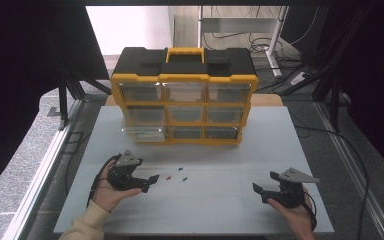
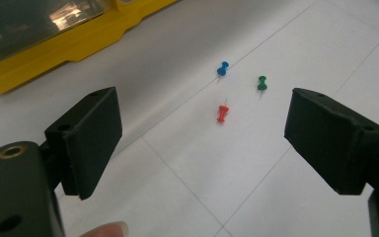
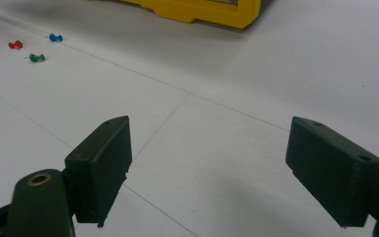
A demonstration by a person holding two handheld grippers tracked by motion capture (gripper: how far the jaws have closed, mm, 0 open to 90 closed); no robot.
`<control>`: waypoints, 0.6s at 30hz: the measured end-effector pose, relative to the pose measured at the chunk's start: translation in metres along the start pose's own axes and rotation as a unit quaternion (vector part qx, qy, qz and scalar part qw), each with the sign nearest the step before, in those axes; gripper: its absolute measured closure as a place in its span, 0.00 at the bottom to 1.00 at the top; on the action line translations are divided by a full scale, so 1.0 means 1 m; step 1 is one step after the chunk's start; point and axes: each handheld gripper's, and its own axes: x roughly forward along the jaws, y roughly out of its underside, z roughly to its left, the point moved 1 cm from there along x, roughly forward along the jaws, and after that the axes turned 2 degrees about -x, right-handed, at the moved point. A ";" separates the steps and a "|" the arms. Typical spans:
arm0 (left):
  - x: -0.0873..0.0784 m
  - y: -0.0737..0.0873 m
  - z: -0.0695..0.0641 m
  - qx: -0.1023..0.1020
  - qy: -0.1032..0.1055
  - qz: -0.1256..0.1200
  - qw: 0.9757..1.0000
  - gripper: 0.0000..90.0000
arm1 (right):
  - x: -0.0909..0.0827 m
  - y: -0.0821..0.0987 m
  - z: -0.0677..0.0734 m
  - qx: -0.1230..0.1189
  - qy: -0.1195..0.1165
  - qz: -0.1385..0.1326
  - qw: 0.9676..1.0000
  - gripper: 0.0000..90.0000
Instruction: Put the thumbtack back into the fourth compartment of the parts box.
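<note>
Left gripper [image 1: 151, 181]: held in the person's left hand [image 1: 109, 192] at the near left of the table [image 1: 260, 150], jaws spread wide and pointed right toward three pushpins. Right gripper [image 1: 264, 182]: held at the near right, jaws likewise wide apart, nothing gripped, pointed left.

Red pushpin [image 2: 222, 113], blue pushpin [image 2: 222, 68] and green pushpin [image 2: 262, 83]: laid loose on the table just beyond the left gripper, close together but apart.

Yellow drawer cabinet [image 1: 184, 95]: stood at the far middle, its bottom left drawer [image 1: 142, 133] pulled out. Open tabletop was seen between grippers and cabinet.
</note>
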 end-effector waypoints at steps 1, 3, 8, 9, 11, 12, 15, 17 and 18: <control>0.004 -0.004 -0.002 0.004 0.004 0.007 1.000 0.17 | 0.000 0.000 0.000 -0.001 0.000 0.001 1.000 0.20; 0.006 -0.006 -0.002 0.005 0.005 0.011 1.000 0.17 | 0.000 0.000 0.000 -0.002 0.001 0.002 1.000 0.20; 0.013 -0.012 -0.004 0.008 0.017 0.027 0.999 0.17 | 0.000 0.002 0.000 -0.002 0.000 0.003 1.000 0.20; 0.016 -0.013 -0.005 0.010 0.021 0.032 0.999 0.17 | 0.000 0.002 0.000 -0.002 0.000 0.004 1.000 0.20; 0.018 -0.014 -0.005 0.012 0.023 0.035 0.999 0.17 | 0.000 0.002 0.000 -0.003 0.000 0.005 1.000 0.20; 0.020 -0.015 -0.006 0.013 0.025 0.040 0.999 0.17 | 0.001 0.002 0.000 -0.004 0.002 0.009 1.000 0.20; 0.029 -0.017 -0.006 0.015 0.031 0.058 0.998 0.17 | 0.001 0.002 0.001 -0.005 0.003 0.009 1.000 0.20; 0.031 -0.017 -0.006 0.015 0.034 0.063 0.997 0.17 | 0.001 0.002 0.001 -0.005 0.003 0.009 1.000 0.20; 0.036 -0.018 -0.008 0.015 0.035 0.074 0.997 0.18 | 0.001 0.002 0.001 -0.007 0.004 0.010 1.000 0.20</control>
